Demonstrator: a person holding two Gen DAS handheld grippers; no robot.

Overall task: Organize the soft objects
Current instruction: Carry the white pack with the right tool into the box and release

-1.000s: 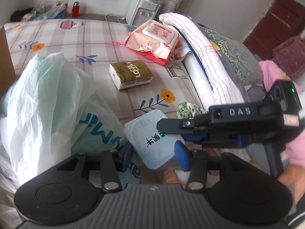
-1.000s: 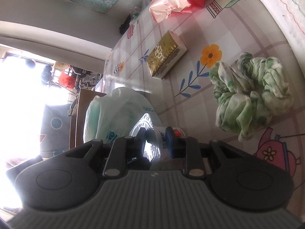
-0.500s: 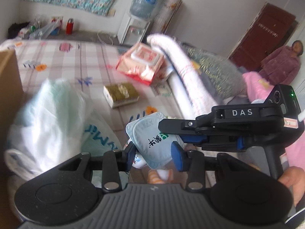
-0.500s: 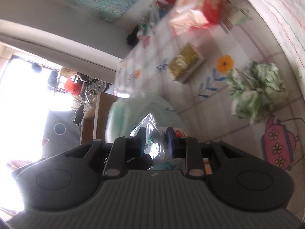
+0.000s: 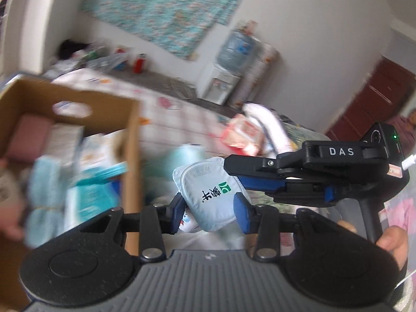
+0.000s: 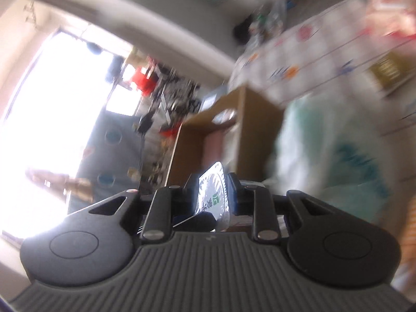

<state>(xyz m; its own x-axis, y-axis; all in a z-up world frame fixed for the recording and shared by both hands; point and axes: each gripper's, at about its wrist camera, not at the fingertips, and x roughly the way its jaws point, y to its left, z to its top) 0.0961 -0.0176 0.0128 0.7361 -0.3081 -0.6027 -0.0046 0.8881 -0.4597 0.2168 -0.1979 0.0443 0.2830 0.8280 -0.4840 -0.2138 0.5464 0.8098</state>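
A pale blue flat packet (image 5: 208,189) with green print hangs in the air, held by both grippers. My left gripper (image 5: 210,210) has its blue pads pressed on the packet's two side edges. My right gripper (image 5: 234,171) reaches in from the right and pinches the packet's upper right corner. In the right wrist view the right gripper (image 6: 213,195) is shut on the thin, shiny packet (image 6: 212,192), seen edge-on. An open cardboard box (image 5: 130,135) stands just left of the packet and holds several soft packs and a blue cloth. Both views are blurred.
A white and teal plastic bag (image 6: 338,150) lies on the bed right of the box (image 6: 257,130). A red tissue pack (image 5: 239,135) and folded bedding sit further back, a gold pack (image 6: 390,70) beyond the bag. A hand (image 5: 392,239) grips the right handle.
The packet has been lifted off the bed by both grippers and carried left. The cardboard box has come into view. The left jaws have narrowed onto the packet.
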